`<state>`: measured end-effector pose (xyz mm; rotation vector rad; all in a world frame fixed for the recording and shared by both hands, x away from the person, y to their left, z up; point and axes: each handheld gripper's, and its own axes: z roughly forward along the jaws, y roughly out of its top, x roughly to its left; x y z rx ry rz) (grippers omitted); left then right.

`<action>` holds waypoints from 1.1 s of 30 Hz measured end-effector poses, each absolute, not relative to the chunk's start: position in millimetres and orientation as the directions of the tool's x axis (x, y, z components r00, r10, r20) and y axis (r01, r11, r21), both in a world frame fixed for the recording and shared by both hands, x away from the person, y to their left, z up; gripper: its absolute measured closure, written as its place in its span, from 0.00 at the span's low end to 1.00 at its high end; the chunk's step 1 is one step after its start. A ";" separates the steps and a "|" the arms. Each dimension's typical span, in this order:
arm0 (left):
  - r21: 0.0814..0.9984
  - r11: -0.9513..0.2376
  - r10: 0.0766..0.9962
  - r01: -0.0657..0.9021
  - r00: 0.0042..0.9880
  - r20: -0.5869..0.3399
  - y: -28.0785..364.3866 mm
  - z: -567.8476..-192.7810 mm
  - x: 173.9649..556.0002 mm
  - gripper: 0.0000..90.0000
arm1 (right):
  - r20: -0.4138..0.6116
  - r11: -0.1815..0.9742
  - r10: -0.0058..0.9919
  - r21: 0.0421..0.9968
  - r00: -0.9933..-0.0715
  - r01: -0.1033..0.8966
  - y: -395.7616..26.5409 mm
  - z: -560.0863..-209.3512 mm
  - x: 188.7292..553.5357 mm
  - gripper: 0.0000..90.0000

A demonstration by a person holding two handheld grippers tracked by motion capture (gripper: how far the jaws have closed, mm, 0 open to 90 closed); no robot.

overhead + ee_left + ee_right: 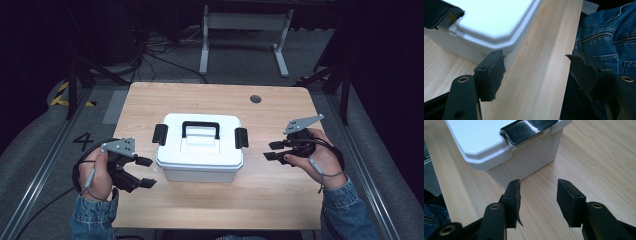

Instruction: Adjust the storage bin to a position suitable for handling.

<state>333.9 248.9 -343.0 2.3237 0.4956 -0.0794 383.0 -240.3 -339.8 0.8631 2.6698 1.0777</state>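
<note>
A white lidded box (200,147) with a black top handle (200,129) and a black latch (160,134) on each side stands in the middle of the wooden table (280,190). My left gripper (145,172) hovers just left of the box's near corner, jaws open with nothing between them. My right gripper (272,150) is to the right of the box, pointing at it, jaws open and empty. In the left gripper view the box's corner (496,27) lies beyond the jaws. The right gripper view shows the box's side (524,160) and one latch (529,128) ahead of the open jaws.
A small dark round hole (255,99) sits near the table's far right edge. Beyond the table stands a white metal frame (245,30) among cables on the floor. Denim sleeves (345,210) come in at the bottom.
</note>
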 end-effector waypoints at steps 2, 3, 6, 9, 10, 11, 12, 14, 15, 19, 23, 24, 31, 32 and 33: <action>0.666 -0.646 0.328 0.374 0.923 -0.201 249.0 -342.8 333.6 0.32 | 0.086 0.584 0.552 0.670 -0.829 0.458 -238.9 -340.2 383.3 0.61; 0.665 -0.647 0.327 0.374 0.923 -0.201 248.9 -342.7 333.6 0.32 | 0.087 0.585 0.551 0.670 -0.830 0.458 -238.0 -340.1 383.3 0.61; 0.668 -0.645 0.325 0.371 0.924 -0.200 248.2 -342.7 333.9 0.32 | 0.080 0.593 0.541 0.669 -0.837 0.448 -231.8 -337.1 384.5 0.61; 0.666 -0.649 0.323 0.369 0.925 -0.199 247.8 -342.5 333.0 0.32 | 0.065 0.610 0.520 0.670 -0.851 0.424 -223.9 -328.1 385.6 0.61; 0.666 -0.647 0.325 0.371 0.924 -0.200 247.8 -342.2 332.5 0.32 | 0.065 0.610 0.520 0.670 -0.851 0.424 -223.9 -328.1 385.6 0.61; 0.666 -0.647 0.325 0.372 0.924 -0.200 248.1 -341.5 332.1 0.32 | 0.062 0.612 0.518 0.670 -0.853 0.420 -223.1 -326.2 386.1 0.61; 0.666 -0.647 0.325 0.370 0.925 -0.198 248.2 -341.1 332.0 0.32 | 0.055 0.614 0.517 0.671 -0.854 0.415 -221.9 -322.9 386.8 0.61; 0.667 -0.648 0.324 0.368 0.926 -0.197 248.2 -340.7 331.9 0.32 | 0.051 0.617 0.513 0.672 -0.857 0.409 -219.0 -318.2 387.7 0.62; 0.667 -0.648 0.323 0.368 0.926 -0.198 247.9 -340.9 332.2 0.32 | 0.049 0.619 0.508 0.673 -0.860 0.404 -217.8 -316.7 388.6 0.62; 0.664 -0.650 0.322 0.370 0.925 -0.200 247.2 -342.7 334.7 0.32 | 0.030 0.639 0.496 0.664 -0.868 0.388 -207.5 -309.8 395.2 0.62; 0.663 -0.650 0.320 0.371 0.925 -0.204 246.9 -342.9 335.8 0.32 | 0.025 0.648 0.483 0.663 -0.875 0.376 -195.9 -302.3 401.5 0.62; 0.664 -0.649 0.319 0.371 0.925 -0.205 247.0 -342.9 335.9 0.32 | 0.019 0.652 0.477 0.663 -0.878 0.369 -193.2 -300.8 403.1 0.62; 0.665 -0.649 0.319 0.371 0.925 -0.205 247.7 -343.0 336.6 0.32 | 0.009 0.671 0.448 0.656 -0.894 0.344 -176.2 -293.0 411.8 0.62; 0.664 -0.649 0.319 0.371 0.925 -0.205 247.8 -343.0 336.6 0.32 | 0.007 0.672 0.445 0.658 -0.895 0.340 -173.0 -291.9 413.0 0.62; 0.665 -0.649 0.319 0.371 0.925 -0.205 247.8 -343.0 336.5 0.32 | 0.006 0.676 0.439 0.657 -0.898 0.335 -170.7 -291.1 414.2 0.62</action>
